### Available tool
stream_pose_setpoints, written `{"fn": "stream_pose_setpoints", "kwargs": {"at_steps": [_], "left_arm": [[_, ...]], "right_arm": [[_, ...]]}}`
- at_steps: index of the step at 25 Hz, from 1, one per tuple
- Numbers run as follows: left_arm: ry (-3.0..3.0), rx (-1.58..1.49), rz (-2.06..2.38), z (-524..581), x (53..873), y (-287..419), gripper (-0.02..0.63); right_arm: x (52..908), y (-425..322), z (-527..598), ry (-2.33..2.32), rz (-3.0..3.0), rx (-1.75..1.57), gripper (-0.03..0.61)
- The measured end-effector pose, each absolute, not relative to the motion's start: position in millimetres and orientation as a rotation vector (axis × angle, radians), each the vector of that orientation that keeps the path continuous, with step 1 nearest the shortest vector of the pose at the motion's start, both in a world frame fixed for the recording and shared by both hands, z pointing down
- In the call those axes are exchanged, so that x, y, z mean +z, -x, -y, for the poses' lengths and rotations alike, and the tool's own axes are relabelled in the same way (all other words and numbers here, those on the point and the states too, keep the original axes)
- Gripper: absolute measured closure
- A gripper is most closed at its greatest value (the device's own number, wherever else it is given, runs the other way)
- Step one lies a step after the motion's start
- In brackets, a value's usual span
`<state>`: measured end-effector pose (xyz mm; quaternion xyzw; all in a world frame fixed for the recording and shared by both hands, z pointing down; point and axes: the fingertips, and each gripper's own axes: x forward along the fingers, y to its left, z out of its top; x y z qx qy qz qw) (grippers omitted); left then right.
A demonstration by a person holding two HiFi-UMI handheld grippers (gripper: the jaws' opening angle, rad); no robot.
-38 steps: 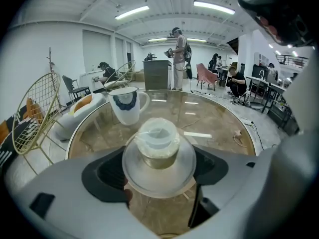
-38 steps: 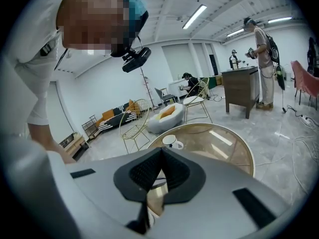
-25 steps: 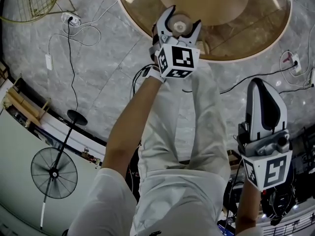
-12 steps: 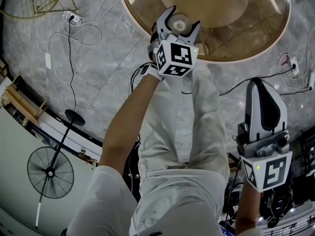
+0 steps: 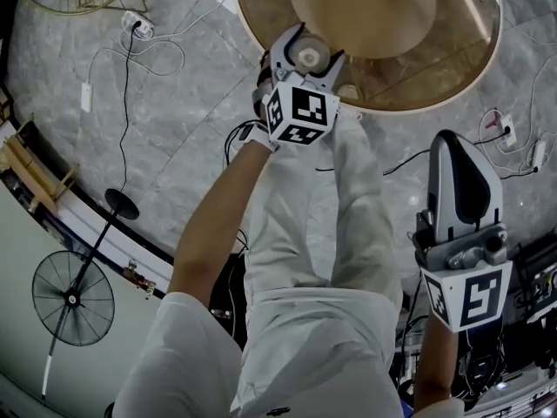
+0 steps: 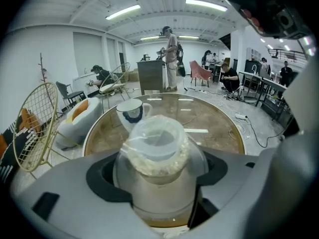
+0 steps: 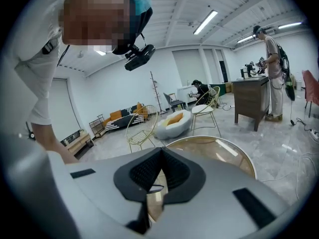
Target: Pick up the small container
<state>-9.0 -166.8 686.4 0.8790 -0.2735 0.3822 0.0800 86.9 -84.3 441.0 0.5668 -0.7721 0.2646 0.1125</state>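
Note:
The small container (image 5: 310, 57) is a clear tub with a film-covered top, over the near edge of the round glass table (image 5: 435, 94). My left gripper (image 5: 311, 46) is shut on it, one jaw pressed on each side. In the left gripper view the container (image 6: 157, 148) fills the gap between the dark pads (image 6: 104, 176); whether it rests on the table cannot be told. My right gripper (image 5: 459, 139) is shut on nothing, held low at the right and away from the table. In the right gripper view its jaws meet, with the table (image 7: 219, 153) beyond.
A white cup with a dark band (image 6: 130, 112) stands farther back on the table (image 6: 219, 128). The floor holds cables and a power strip (image 5: 139, 26), a standing fan (image 5: 71, 296) and gold wire chairs (image 6: 35, 123). People stand at the room's far end.
The left jaws have drawn in from a wider spread onto the container. The left gripper has shifted slightly up in the head view. The right gripper has barely moved.

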Motion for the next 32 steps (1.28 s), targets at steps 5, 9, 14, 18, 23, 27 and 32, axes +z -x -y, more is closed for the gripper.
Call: {"fn": "stream_pose_setpoints", "kwargs": {"at_steps": [5, 9, 14, 18, 23, 27, 32], "left_arm": [[-2.638, 1.119, 0.861, 168.9, 648.3, 13.5, 0.261], [-2.648, 1.112, 0.879, 166.9, 615.2, 13.8, 0.261], [-2.645, 1.089, 0.896, 160.3, 577.1, 15.1, 0.261], [-2.655, 1.081, 0.903, 156.5, 547.8, 16.6, 0.261], [-2.658, 1.07, 0.912, 146.1, 508.2, 20.4, 0.261], [-2.661, 1.057, 0.919, 130.5, 474.1, 25.3, 0.261], [-2.66, 1.026, 0.934, 114.0, 431.2, 23.6, 0.261]], "right_arm": [[411.1, -84.2, 89.8, -1.652, 2.303, 0.72, 0.572], [382.1, -82.8, 88.9, -1.652, 2.338, 0.682, 0.571], [353.2, -79.8, 89.0, -1.645, 2.375, 0.639, 0.571], [333.4, -75.7, 90.1, -1.63, 2.4, 0.594, 0.571], [311.1, -75.8, 81.6, -1.632, 2.411, 0.547, 0.571], [294.1, -78.0, 65.8, -1.653, 2.426, 0.555, 0.571], [271.9, -79.4, 52.4, -1.643, 2.438, 0.516, 0.571]]}}
